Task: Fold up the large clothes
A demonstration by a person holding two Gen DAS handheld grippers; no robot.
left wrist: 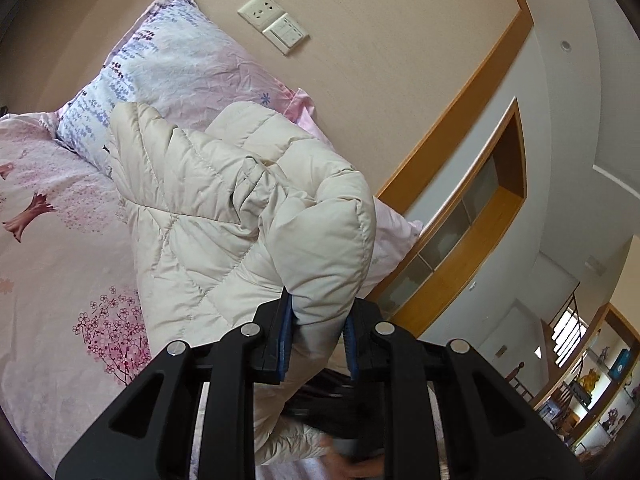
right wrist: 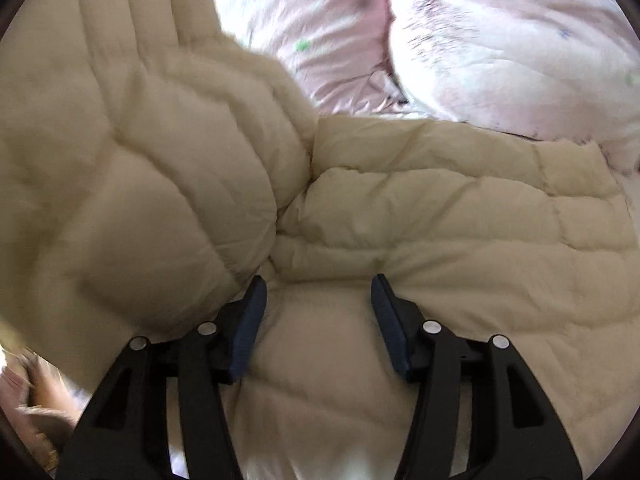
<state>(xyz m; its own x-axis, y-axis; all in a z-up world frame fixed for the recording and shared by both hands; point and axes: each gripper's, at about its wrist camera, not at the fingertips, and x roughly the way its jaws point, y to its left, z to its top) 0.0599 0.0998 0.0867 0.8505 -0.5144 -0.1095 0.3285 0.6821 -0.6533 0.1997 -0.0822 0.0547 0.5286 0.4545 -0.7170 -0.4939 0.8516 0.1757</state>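
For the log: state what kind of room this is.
Most likely a bedroom at home: a floral pillow leans on a padded headboard, and the cream puffer jacket lies on pink blossom-print bedding.

The jacket [left wrist: 224,200] is cream quilted cloth, puffy, with a soft low sheen and stitched seams; in the right wrist view it [right wrist: 400,220] looks matt and creased. The sheet [left wrist: 52,240] is thin pink printed cloth, finely wrinkled. The pillow [left wrist: 168,68] is crinkled printed cotton-like cloth. The left gripper [left wrist: 318,336] and right gripper [right wrist: 316,320] are matt black plastic with shiny metal pins and ribbed blue pads [right wrist: 248,328]. The wall [left wrist: 380,60] is matt beige, trimmed in glossy orange wood [left wrist: 460,108]. The socket [left wrist: 262,10] is smooth cream plastic.
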